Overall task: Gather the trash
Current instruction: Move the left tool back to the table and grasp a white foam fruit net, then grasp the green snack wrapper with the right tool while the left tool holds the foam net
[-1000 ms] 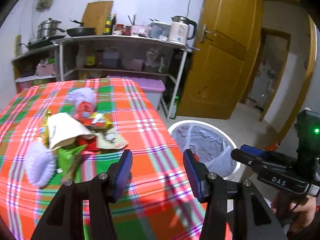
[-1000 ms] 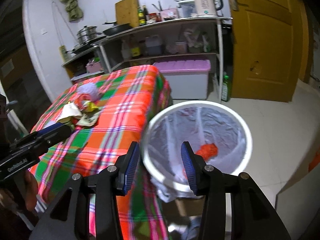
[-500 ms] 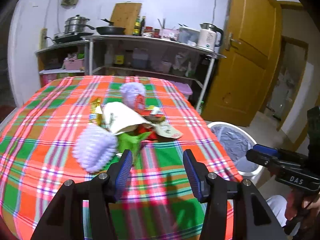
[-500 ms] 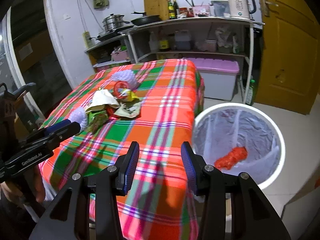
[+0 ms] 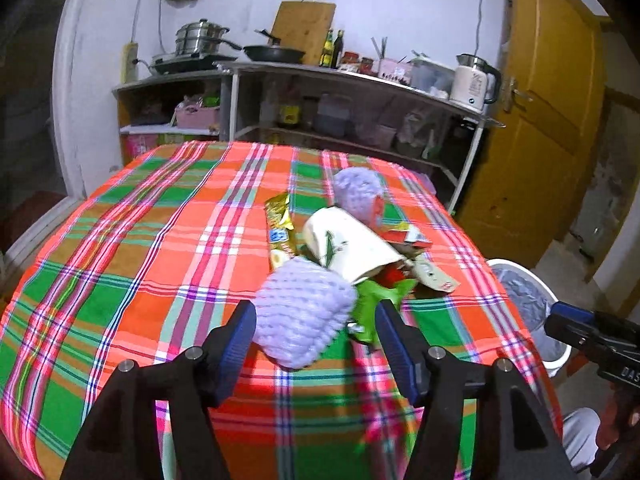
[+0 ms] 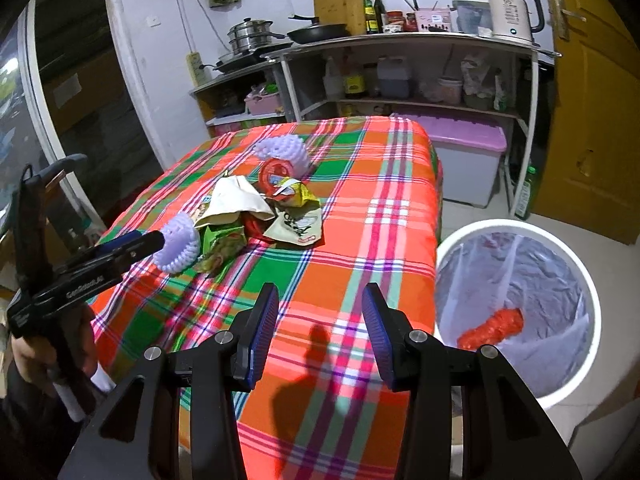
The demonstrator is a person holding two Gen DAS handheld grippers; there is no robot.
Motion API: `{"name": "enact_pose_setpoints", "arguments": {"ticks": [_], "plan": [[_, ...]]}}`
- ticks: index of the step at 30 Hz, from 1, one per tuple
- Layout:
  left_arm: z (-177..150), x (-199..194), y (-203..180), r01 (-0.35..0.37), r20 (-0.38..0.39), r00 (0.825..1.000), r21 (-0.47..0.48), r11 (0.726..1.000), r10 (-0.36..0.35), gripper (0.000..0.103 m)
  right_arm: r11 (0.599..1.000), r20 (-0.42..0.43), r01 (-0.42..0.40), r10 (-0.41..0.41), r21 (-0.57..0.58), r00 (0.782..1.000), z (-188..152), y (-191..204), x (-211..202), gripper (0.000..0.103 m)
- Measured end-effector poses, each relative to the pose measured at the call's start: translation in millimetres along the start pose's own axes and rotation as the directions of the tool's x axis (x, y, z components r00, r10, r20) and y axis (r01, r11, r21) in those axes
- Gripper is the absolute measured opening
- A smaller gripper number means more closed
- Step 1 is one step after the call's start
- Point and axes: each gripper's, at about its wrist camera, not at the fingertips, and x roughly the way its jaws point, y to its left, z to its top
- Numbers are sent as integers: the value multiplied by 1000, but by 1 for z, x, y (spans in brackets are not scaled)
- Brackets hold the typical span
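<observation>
A trash pile lies mid-table on the plaid cloth (image 5: pixel 160 264): a cream paper cup (image 5: pixel 348 244), a gold wrapper (image 5: pixel 280 224), a green wrapper (image 5: pixel 376 296) and a far purple foam net (image 5: pixel 358 190). A near purple foam net (image 5: pixel 304 316) sits between the jaws of my left gripper (image 5: pixel 316 336). Those jaws are opening and neither pad presses on it. In the right wrist view the left gripper (image 6: pixel 154 240) reaches that net (image 6: pixel 180 246) from the left. My right gripper (image 6: pixel 318 332) hangs open over the table's near corner, holding nothing. A white bin (image 6: pixel 480 226) holds a red wrapper (image 6: pixel 492 326).
The lined bin stands on the floor off the table's right edge (image 6: pixel 436 208). Behind the table a metal shelf (image 6: pixel 400 40) carries pots, bottles and a kettle (image 6: pixel 512 8). A purple-lidded box (image 6: pixel 468 148) sits under it. A yellow door (image 5: pixel 552 120) is at right.
My left gripper swung from beside the bin to the trash pile, and its jaws widened around the near foam net. My right gripper moved left from above the bin to over the table corner.
</observation>
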Motion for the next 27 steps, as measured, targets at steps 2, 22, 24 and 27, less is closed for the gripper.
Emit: {"name": "enact_pose_setpoints", "arguments": {"ticks": [2, 22, 24, 27], "plan": [[-1, 7, 5, -5, -15, 1000, 0, 1000, 5, 61, 1000, -4, -1, 1, -4, 1000, 1, 3, 3, 45], [-3, 45, 26, 11, -124, 992, -17, 1000, -13, 45, 999, -36, -25, 23, -47, 999, 12, 29, 27, 45], [-4, 42, 29, 15, -115, 993, -25, 1000, -18, 40, 998, -38, -27, 25, -51, 999, 14, 32, 28, 45], [-6, 36, 31, 22, -103, 994, -33, 999, -25, 33, 998, -41, -39, 37, -54, 998, 16, 38, 30, 45]]}}
